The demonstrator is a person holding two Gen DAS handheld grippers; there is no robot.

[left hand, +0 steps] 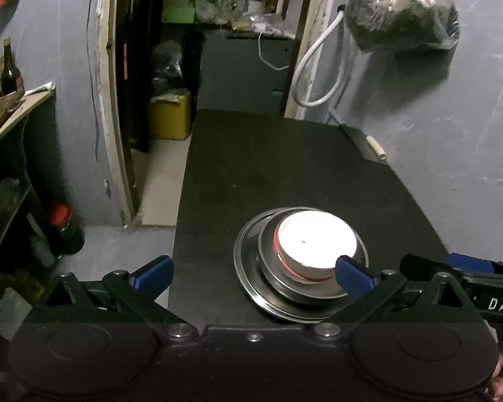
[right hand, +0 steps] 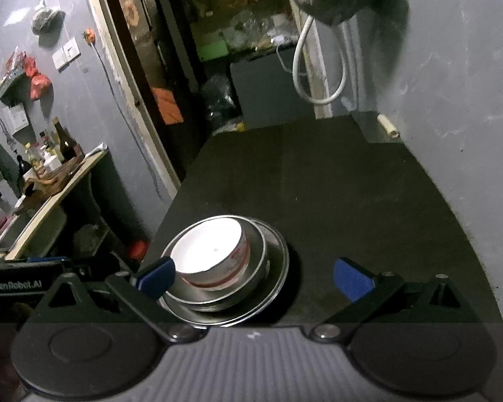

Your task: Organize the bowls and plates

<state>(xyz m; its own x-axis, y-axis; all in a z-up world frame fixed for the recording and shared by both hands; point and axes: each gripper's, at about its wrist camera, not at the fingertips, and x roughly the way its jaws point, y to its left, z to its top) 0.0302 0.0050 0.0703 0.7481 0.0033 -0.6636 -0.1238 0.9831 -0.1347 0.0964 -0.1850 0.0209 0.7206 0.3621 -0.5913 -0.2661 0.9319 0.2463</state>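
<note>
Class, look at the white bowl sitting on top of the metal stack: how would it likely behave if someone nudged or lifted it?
The white bowl looks glazed, so probably stiff, breakable and somewhat slippery. It sits nested in a shiny metal bowl on a metal plate; a sideways nudge would likely slide or rock the stack, not tip the bowl. Its wide, low shape suggests it lifts steadily.

The white bowl [left hand: 318, 244] is glaring so brightly that its inside is washing out, and the small dark mark at its middle is reading too tiny to make out. The right blue fingertip [left hand: 353, 276] of the left gripper [left hand: 253, 274] is covering the bowl's near right edge, while the steel plate [left hand: 251, 274] below is disappearing behind that gripper's body.
</note>
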